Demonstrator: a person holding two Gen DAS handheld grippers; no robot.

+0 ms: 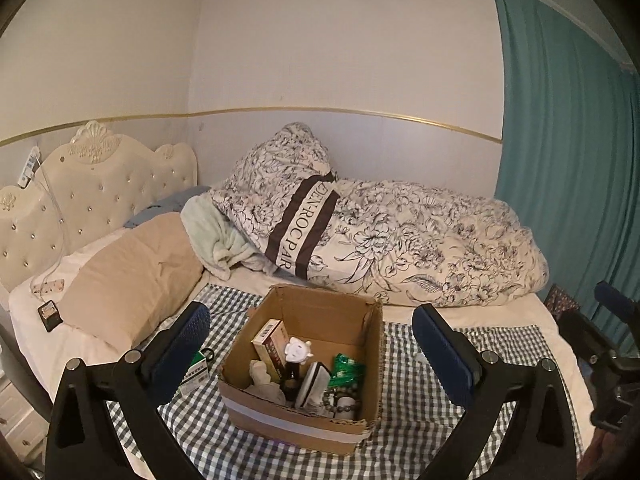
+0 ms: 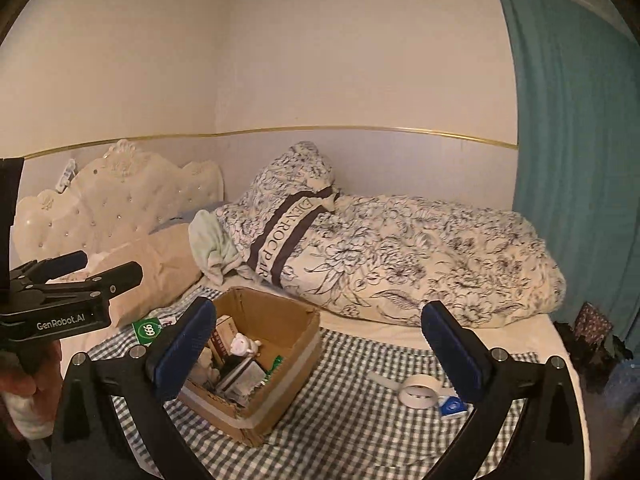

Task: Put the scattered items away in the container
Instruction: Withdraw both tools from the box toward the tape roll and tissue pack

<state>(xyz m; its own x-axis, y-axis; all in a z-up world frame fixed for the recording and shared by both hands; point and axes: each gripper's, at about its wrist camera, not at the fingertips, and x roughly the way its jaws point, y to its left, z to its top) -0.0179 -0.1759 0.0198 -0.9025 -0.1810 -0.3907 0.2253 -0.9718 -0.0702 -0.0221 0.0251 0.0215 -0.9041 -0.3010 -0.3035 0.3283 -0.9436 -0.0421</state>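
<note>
An open cardboard box [image 1: 288, 420] stands on a checked cloth [image 1: 416, 424] on the bed. It holds a brown carton [image 1: 272, 340], a white figurine [image 1: 298, 349], a green packet [image 1: 347, 372] and beads. My left gripper [image 1: 312, 314] hovers open over the box with nothing between its fingers. A green-and-white carton [image 1: 197, 376] lies left of the box. In the right wrist view my right gripper [image 2: 318, 312] is open and empty, right of the box [image 2: 292, 376]. A tape roll [image 2: 418, 390] and a blue-white packet [image 2: 452, 406] lie on the cloth by its right finger. A green carton [image 2: 147, 330] lies left of the box.
A floral duvet [image 1: 420, 240] is heaped behind the box, and a beige pillow [image 1: 132, 276] lies to its left by the tufted headboard [image 1: 92, 196]. A teal curtain [image 1: 568, 140] hangs on the right. A person's hand [image 2: 24, 392] holds the left gripper [image 2: 106, 265].
</note>
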